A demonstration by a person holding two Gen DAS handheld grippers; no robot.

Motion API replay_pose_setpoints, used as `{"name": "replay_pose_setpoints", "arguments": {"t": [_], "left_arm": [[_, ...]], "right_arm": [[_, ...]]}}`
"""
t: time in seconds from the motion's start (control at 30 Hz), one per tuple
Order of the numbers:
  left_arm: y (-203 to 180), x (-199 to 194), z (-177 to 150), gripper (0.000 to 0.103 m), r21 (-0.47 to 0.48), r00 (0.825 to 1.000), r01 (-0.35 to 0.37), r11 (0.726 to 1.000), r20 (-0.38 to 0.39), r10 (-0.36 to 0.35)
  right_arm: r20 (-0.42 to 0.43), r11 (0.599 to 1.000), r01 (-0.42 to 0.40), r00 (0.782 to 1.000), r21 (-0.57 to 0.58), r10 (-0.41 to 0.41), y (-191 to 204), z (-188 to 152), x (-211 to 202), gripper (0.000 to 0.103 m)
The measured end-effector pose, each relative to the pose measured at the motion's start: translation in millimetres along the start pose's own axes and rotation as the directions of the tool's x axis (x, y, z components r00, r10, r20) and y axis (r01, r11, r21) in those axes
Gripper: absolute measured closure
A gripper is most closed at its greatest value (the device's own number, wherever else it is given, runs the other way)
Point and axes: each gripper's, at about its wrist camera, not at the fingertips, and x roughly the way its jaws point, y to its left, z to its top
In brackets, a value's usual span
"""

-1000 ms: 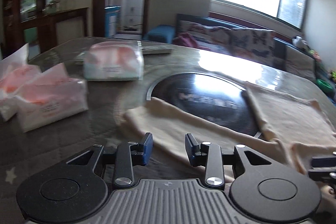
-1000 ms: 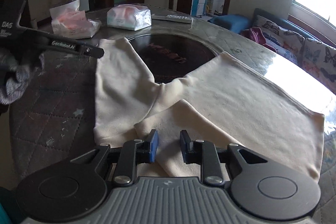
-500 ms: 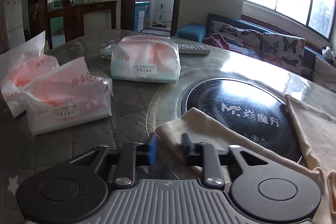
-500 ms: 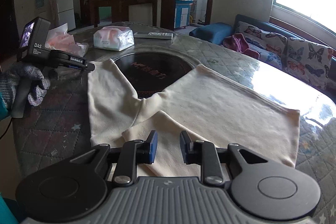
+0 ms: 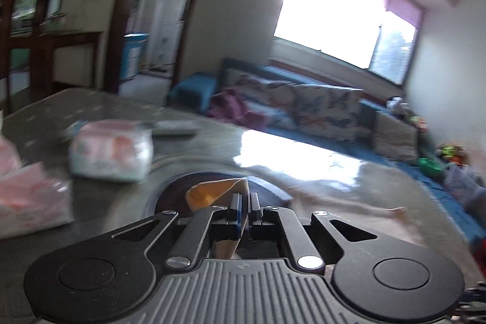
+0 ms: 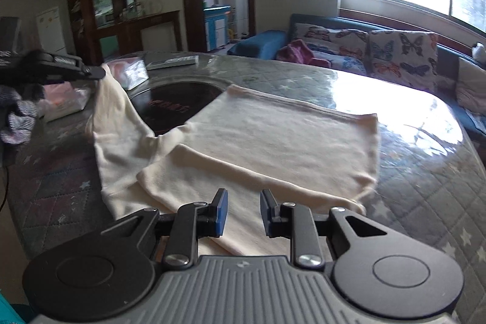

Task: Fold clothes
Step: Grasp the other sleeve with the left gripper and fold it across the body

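Cream garment lies flat mid tabletop, near sleeve folded over. Left claw clamped on far-left sleeve cuff, lifted. Right claw slightly parted, empty, over near edge. Tissue packs far left.

A garment lies spread on the worktop, one sleeve lifted at its end by the left tool. The right tool hangs over the garment's near edge. Behind the sleeve lies a round cooktop; tissue packs and a remote lie farther back, a sofa beyond the worktop.
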Motion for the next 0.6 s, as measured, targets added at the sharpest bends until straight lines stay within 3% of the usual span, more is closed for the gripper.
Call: {"name": "replay_pose_setpoints", "arguments": {"t": [0.13,0.27,0.5,0.6], "left_arm": [[-52.5,-9.6,5.5,0.099,0.051,0.986,0.167,0.985,0.009,-0.168],[-98.0,-8.8,-0.1,0.099,0.082,0.949,0.315,0.946,-0.024,-0.314],[-157.1,11.6,-39.5,0.099,0.117,0.89,0.452,0.884,-0.133,-0.437],[-172.2,22.5,-63.1,0.099,0.144,0.877,0.472,0.87,-0.181,-0.445]], "right_arm": [[0.024,0.997,0.036,0.999,0.067,-0.037,-21.1,-8.7,-13.2,0.08],[0.043,0.992,0.061,0.997,0.109,-0.066,-36.2,-17.1,-23.6,0.08],[0.056,0.979,0.088,0.993,0.181,-0.1,-55.7,-35.7,-36.1,0.08],[0.049,0.974,0.098,0.993,0.206,-0.11,-62.9,-41.3,-39.2,0.08]]}}
